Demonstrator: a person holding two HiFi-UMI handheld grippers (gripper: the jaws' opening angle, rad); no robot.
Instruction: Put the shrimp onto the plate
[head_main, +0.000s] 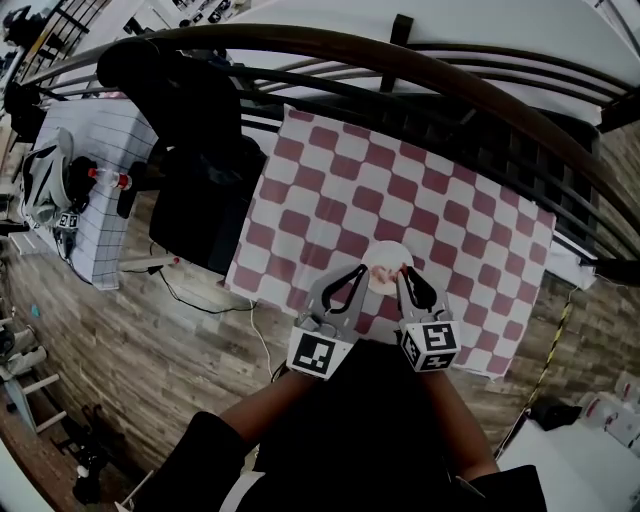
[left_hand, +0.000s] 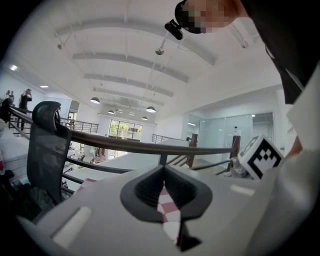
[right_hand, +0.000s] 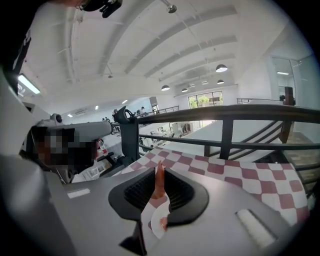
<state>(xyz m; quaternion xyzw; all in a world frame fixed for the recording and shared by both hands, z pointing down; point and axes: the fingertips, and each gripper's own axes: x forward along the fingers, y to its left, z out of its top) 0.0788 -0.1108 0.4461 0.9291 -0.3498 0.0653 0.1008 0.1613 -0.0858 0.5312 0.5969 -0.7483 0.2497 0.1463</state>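
Note:
A small white plate (head_main: 388, 254) lies on the red-and-white checked cloth (head_main: 330, 190), just beyond both grippers' tips. My right gripper (head_main: 401, 277) is at the plate's near right edge. In the right gripper view it (right_hand: 157, 194) is shut on an orange-pink shrimp (right_hand: 159, 180) that stands upright between the pads. Below it are the plate (right_hand: 151, 220) and another pink piece (right_hand: 162, 223) lying on it. My left gripper (head_main: 361, 277) is at the plate's near left edge. Its pads (left_hand: 167, 210) stand a narrow gap apart with only cloth showing between them.
A dark curved railing (head_main: 420, 62) runs behind the table. A black office chair (head_main: 195, 150) stands at the table's left side. Further left is a grid-patterned table (head_main: 110, 190) with a bottle (head_main: 108, 179). A cable (head_main: 200, 300) lies on the wood floor.

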